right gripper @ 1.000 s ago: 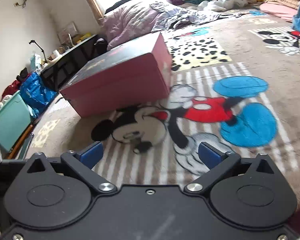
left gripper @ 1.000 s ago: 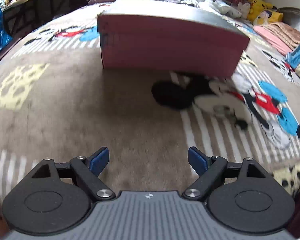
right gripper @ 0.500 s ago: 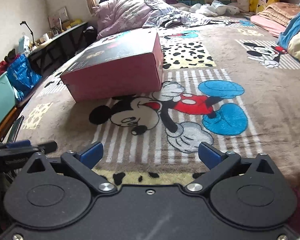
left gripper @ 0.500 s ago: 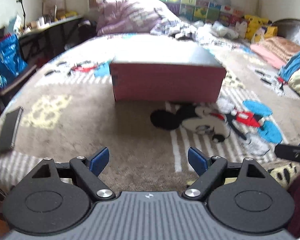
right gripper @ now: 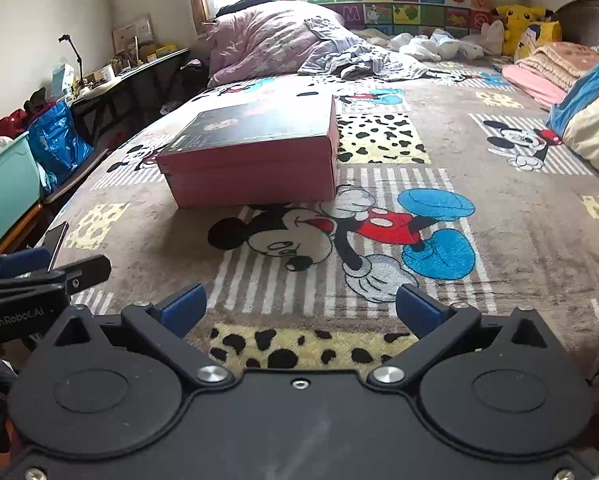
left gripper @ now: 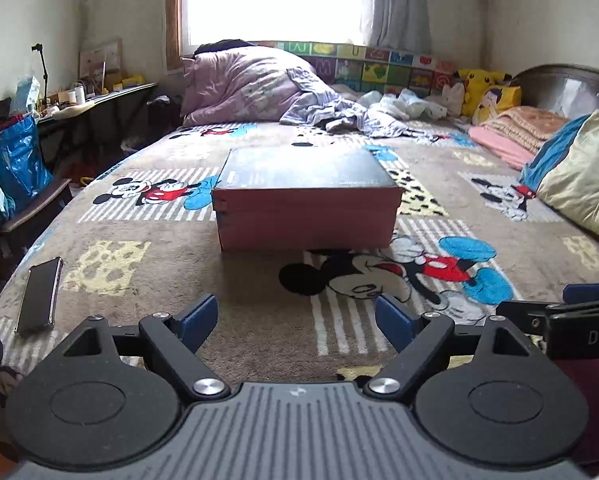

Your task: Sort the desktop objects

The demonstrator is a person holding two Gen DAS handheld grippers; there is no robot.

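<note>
A closed pink box with a dark lid [left gripper: 305, 200] lies on the cartoon-print blanket in the middle of the bed; it also shows in the right wrist view [right gripper: 251, 152]. A dark phone [left gripper: 39, 300] lies flat near the bed's left edge, seen edge-on in the right wrist view [right gripper: 57, 240]. My left gripper [left gripper: 297, 320] is open and empty, well short of the box. My right gripper [right gripper: 301, 308] is open and empty, also back from the box. Each gripper shows at the other's side.
A purple duvet [left gripper: 251, 88] and crumpled clothes [left gripper: 339, 114] lie at the far end. Folded blankets [left gripper: 515, 128] and a pillow [left gripper: 579, 172] line the right side. A cluttered desk [left gripper: 95, 100], a blue bag [left gripper: 15, 160] and a teal bin [right gripper: 3, 188] stand left of the bed.
Both grippers have pulled back and risen away from the box, so the whole bed and the phone have come into view. Both stay open and empty.
</note>
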